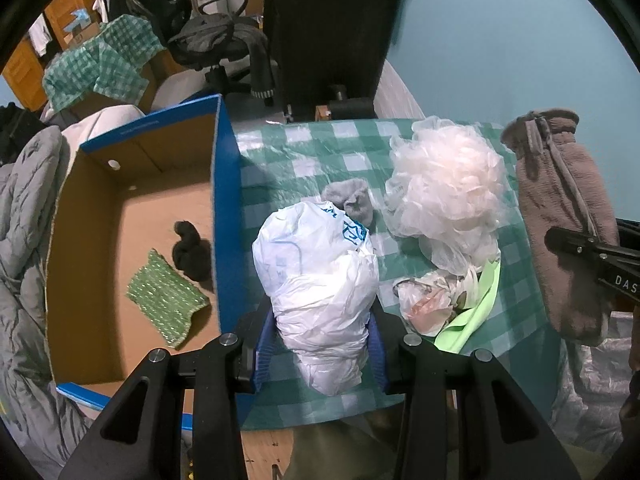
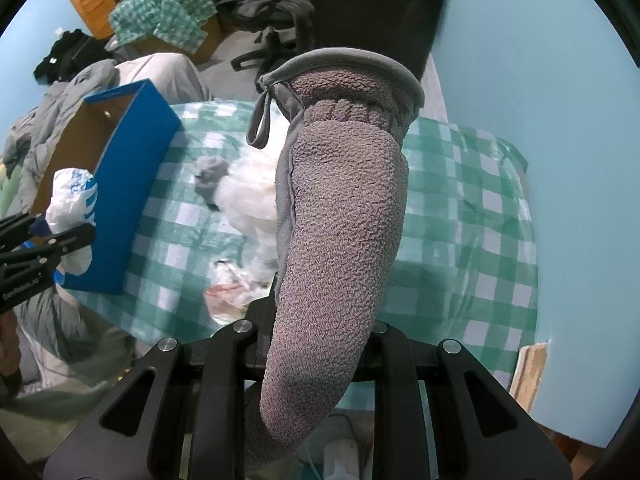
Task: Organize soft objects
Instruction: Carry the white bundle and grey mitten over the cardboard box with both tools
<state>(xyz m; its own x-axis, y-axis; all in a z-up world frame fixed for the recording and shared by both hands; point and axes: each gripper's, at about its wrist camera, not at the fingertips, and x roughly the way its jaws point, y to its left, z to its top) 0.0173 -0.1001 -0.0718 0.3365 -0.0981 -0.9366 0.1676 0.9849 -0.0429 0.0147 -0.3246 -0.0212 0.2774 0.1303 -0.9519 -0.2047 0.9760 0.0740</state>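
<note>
My left gripper [image 1: 322, 340] is shut on a crumpled white plastic bag [image 1: 316, 276] with blue print, held above the checked tablecloth beside the blue cardboard box [image 1: 226, 184]. In the box lie a green knitted cloth [image 1: 166, 300] and a small black fabric piece [image 1: 190, 250]. My right gripper [image 2: 322, 332] is shut on a brown-grey terry mitt [image 2: 340, 216], held up above the table; the mitt also shows in the left wrist view [image 1: 560, 224]. On the table lie a pale mesh bath puff [image 1: 448, 188], a small grey sock [image 1: 352, 200] and a clear bag with a lime cloth [image 1: 440, 304].
The table [image 2: 472, 200] has a green-and-white checked cover and stands against a light blue wall. A grey quilted blanket [image 1: 28, 240] lies left of the box. An office chair [image 1: 216, 40] and a cloth-covered carton [image 1: 100, 64] stand behind.
</note>
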